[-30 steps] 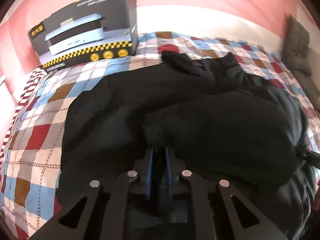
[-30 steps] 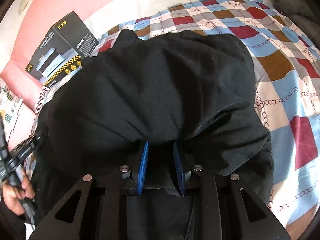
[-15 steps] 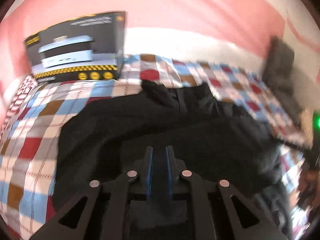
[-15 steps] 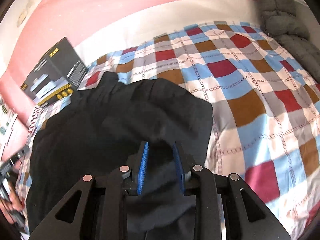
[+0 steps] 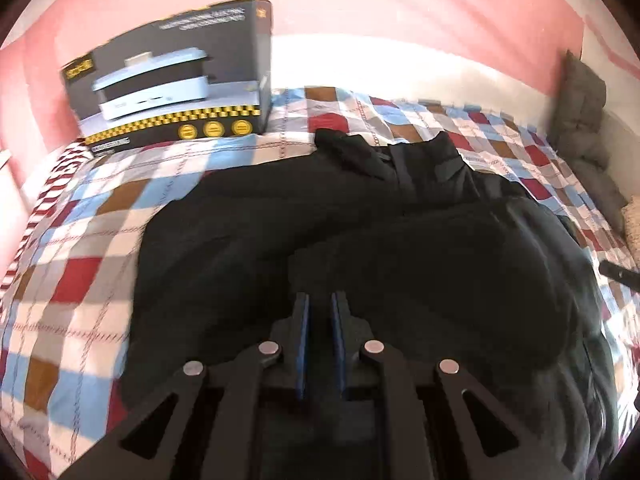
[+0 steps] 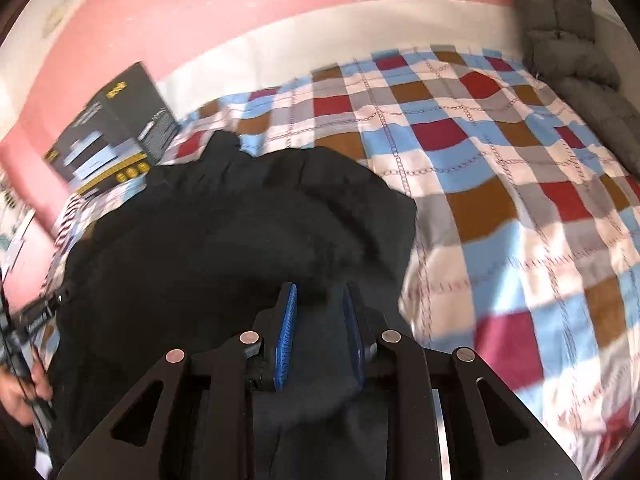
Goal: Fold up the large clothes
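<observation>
A large black garment (image 5: 400, 248) lies bunched on the checkered bedspread (image 5: 72, 280). Its collar end points toward the far wall. My left gripper (image 5: 320, 300) is shut on a fold of it at the near edge, the blue pads almost together. In the right wrist view the same black garment (image 6: 240, 232) fills the left and middle. My right gripper (image 6: 320, 292) holds dark cloth between its blue pads, and its jaws are closing on it. A hand (image 6: 20, 392) with the other gripper shows at the lower left.
A dark appliance box (image 5: 172, 92) stands at the back left of the bed against the pink wall, and shows again as the box (image 6: 112, 136). A grey quilted cushion (image 5: 580, 104) lies at the back right, also the cushion (image 6: 568, 40). Bare bedspread (image 6: 520, 200) stretches right of the garment.
Both grippers rose and drew back with the cloth. In the right wrist view the garment's far edge came nearer and more bedspread shows. The right pads drew slightly closer together.
</observation>
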Action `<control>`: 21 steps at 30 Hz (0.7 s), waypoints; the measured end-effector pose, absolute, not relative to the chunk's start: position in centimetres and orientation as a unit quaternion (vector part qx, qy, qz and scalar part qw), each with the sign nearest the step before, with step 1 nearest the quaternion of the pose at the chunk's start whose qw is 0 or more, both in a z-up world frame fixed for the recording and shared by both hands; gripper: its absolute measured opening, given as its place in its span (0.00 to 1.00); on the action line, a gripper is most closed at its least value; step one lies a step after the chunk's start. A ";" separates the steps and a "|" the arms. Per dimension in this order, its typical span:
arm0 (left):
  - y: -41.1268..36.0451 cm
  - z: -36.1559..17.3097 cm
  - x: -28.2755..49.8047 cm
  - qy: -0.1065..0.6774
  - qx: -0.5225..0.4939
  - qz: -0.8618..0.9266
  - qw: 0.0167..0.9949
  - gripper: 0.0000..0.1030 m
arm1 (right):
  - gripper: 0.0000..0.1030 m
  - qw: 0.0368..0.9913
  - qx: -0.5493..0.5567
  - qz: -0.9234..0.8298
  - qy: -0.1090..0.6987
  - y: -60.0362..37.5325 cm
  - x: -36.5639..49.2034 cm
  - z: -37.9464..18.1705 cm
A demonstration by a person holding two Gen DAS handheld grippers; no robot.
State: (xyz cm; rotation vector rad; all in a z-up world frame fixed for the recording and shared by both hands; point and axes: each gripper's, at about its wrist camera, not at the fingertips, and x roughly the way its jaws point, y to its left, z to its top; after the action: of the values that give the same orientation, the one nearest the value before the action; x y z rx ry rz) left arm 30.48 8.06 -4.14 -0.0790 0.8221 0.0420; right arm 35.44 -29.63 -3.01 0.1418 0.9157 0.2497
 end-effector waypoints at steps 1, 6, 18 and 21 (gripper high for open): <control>8.3 -4.5 30.1 0.404 -0.041 0.020 0.913 0.13 | 0.24 0.884 0.066 0.120 0.447 -29.7 34.8 -3.4; 8.9 -7.8 31.1 0.459 -0.038 0.045 0.887 0.13 | 0.24 0.856 0.061 0.112 0.502 -29.1 35.1 -7.1; 7.5 -1.4 20.8 0.425 -0.062 0.022 0.903 0.13 | 0.44 0.890 0.054 0.128 0.434 -29.6 25.9 0.1; 6.6 -0.1 17.2 0.419 -0.057 0.016 0.906 0.14 | 0.44 0.897 0.048 0.128 0.420 -29.4 22.3 1.7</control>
State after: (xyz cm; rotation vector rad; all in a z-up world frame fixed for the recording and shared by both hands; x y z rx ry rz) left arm 17.18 6.57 -0.12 -0.1186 0.8642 0.0324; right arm 22.28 -29.40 1.70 0.0998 0.8692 0.2646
